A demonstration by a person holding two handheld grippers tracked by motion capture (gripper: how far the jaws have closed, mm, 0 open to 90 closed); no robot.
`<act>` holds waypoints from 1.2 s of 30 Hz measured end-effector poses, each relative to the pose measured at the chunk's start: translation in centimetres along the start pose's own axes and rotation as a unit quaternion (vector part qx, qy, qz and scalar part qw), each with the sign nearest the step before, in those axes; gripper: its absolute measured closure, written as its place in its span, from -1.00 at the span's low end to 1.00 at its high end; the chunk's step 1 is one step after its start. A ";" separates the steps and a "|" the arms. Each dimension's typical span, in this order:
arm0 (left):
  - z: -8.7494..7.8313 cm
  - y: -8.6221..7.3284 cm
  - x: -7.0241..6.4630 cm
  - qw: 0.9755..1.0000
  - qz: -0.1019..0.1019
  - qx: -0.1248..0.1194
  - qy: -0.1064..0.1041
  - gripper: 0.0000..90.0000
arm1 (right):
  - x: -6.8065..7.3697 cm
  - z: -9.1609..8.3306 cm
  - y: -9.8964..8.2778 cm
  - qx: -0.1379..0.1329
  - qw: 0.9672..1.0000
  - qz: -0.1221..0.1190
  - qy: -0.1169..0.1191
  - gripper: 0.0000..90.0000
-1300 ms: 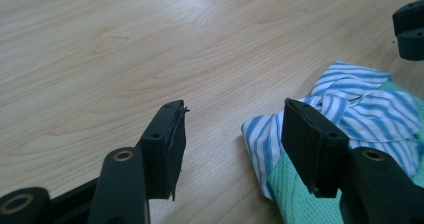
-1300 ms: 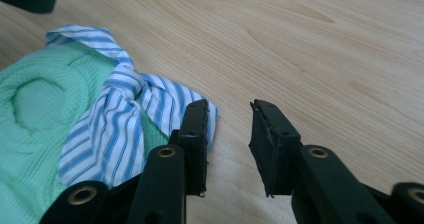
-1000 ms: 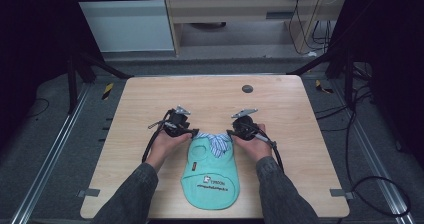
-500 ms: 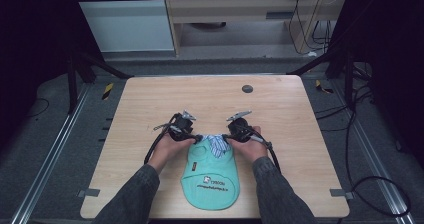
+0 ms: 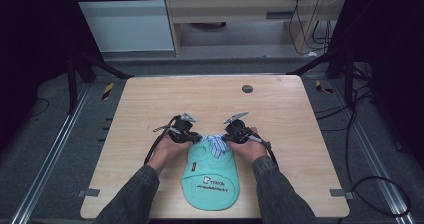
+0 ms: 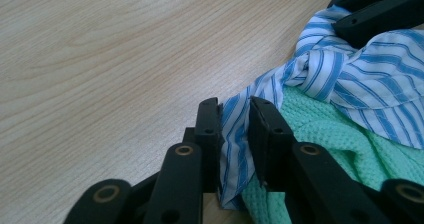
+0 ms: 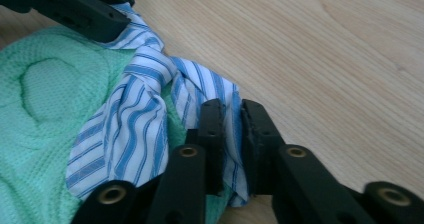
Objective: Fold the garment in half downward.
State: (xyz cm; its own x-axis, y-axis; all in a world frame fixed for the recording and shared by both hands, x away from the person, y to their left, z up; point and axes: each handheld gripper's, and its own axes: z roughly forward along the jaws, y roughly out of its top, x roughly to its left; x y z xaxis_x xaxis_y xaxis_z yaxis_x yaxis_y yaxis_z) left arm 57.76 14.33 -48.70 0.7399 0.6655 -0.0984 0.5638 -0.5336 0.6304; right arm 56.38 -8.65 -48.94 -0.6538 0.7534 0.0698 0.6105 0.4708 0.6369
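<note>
A small mint-green knit garment [image 5: 210, 179] with a blue-and-white striped collar [image 5: 215, 145] lies flat near the table's front edge. My left gripper [image 5: 198, 138] is at the collar's left end, and its jaws have just been closing. In the left gripper view they [image 6: 234, 106] pinch a fold of the striped collar [image 6: 360, 79] above the green knit [image 6: 325, 131]. My right gripper [image 5: 226, 137] is at the collar's right end, and its jaws have just been closing too. There the right gripper [image 7: 232, 109] is shut on the striped collar [image 7: 135, 114] beside the green knit [image 7: 45, 94].
The wooden table [image 5: 150, 104] stretches bare beyond the garment, with a dark round spot [image 5: 247, 88] near its far edge. Cables [image 5: 350, 134] trail on the floor to the right. A metal frame rail [image 5: 45, 169] runs along the left.
Both grippers have come slightly inward and toward the person onto the collar's ends. Their jaws have closed on the striped cloth.
</note>
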 end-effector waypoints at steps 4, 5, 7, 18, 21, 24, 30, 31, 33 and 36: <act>-0.2 0.1 -0.2 1.000 0.006 0.001 0.005 0.89 | 0.1 -0.1 0.1 0.001 1.000 -0.008 0.002 0.87; -0.2 0.1 -0.2 1.000 0.006 0.001 0.005 0.90 | 0.1 -0.1 0.1 0.001 1.000 -0.008 0.002 0.87; -0.5 0.2 -0.3 1.000 0.015 0.001 0.008 0.91 | 0.1 -0.6 0.1 -0.004 1.000 -0.017 0.002 0.88; -2.9 1.3 -1.2 0.999 0.050 -0.014 0.006 0.93 | 0.7 -3.4 1.0 -0.018 0.998 -0.053 0.004 0.88; -3.8 1.6 -1.5 0.998 0.057 -0.022 0.004 0.93 | 0.8 -3.9 1.2 -0.018 0.998 -0.061 0.005 0.88; -4.5 1.8 -1.9 0.998 0.063 -0.028 0.007 0.93 | 1.1 -4.8 1.6 -0.018 0.997 -0.074 0.003 0.88; -5.8 2.2 -2.7 0.996 0.078 -0.038 0.012 0.93 | 1.8 -6.5 2.1 -0.021 0.995 -0.102 -0.002 0.88; -6.0 2.4 -2.8 0.996 0.082 -0.038 0.011 0.93 | 1.8 -6.7 2.1 -0.021 0.994 -0.105 -0.002 0.88; -6.0 2.5 -2.8 0.996 0.084 -0.039 0.010 0.93 | 1.7 -7.0 2.1 -0.022 0.994 -0.105 -0.001 0.88; -5.9 2.9 -2.8 0.996 0.086 -0.037 0.004 0.93 | 1.5 -7.3 2.2 -0.020 0.994 -0.107 0.000 0.88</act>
State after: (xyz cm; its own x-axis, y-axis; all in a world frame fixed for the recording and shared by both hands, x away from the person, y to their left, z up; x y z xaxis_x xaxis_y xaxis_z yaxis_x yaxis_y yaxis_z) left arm 55.15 14.04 -42.06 0.8202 0.5717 0.0218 0.3997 -0.6000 0.6930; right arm 53.49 -9.88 -41.82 -0.7666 0.6383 -0.0697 0.4395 0.6007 0.6679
